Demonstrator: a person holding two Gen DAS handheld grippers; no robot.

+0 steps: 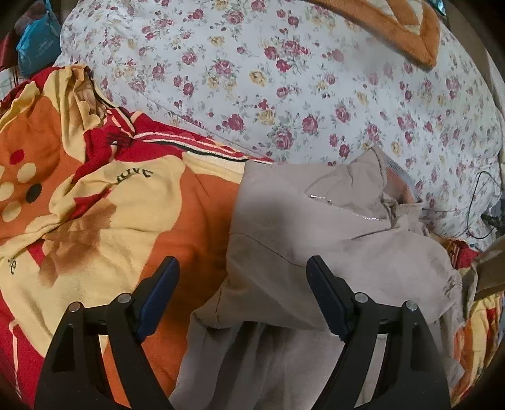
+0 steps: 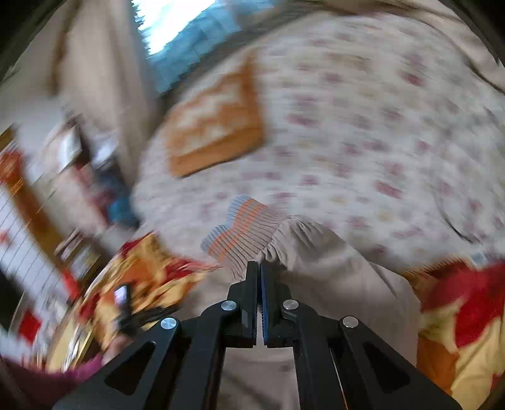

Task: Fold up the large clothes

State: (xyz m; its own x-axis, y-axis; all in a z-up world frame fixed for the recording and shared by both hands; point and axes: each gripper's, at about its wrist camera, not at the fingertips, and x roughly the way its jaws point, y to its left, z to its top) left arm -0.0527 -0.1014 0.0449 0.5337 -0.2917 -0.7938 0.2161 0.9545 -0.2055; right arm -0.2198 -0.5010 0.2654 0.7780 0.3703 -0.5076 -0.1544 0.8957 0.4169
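Note:
A beige zip jacket (image 1: 315, 239) lies partly folded on the orange, yellow and red blanket (image 1: 120, 202). My left gripper (image 1: 243, 268) is open just above the jacket's left edge, its dark blue pads (image 1: 157, 296) wide apart and empty. In the blurred right wrist view, my right gripper (image 2: 259, 268) is shut on the jacket's sleeve (image 2: 318, 255) at its striped grey and orange cuff (image 2: 243, 233), holding it lifted above the bed.
A white quilt with red roses (image 1: 300, 94) covers the bed behind the jacket. An orange patterned cushion (image 1: 394, 28) lies on it at the far right. A black cable (image 1: 476, 202) lies at the right edge. Shelves and clutter (image 2: 56, 189) stand left of the bed.

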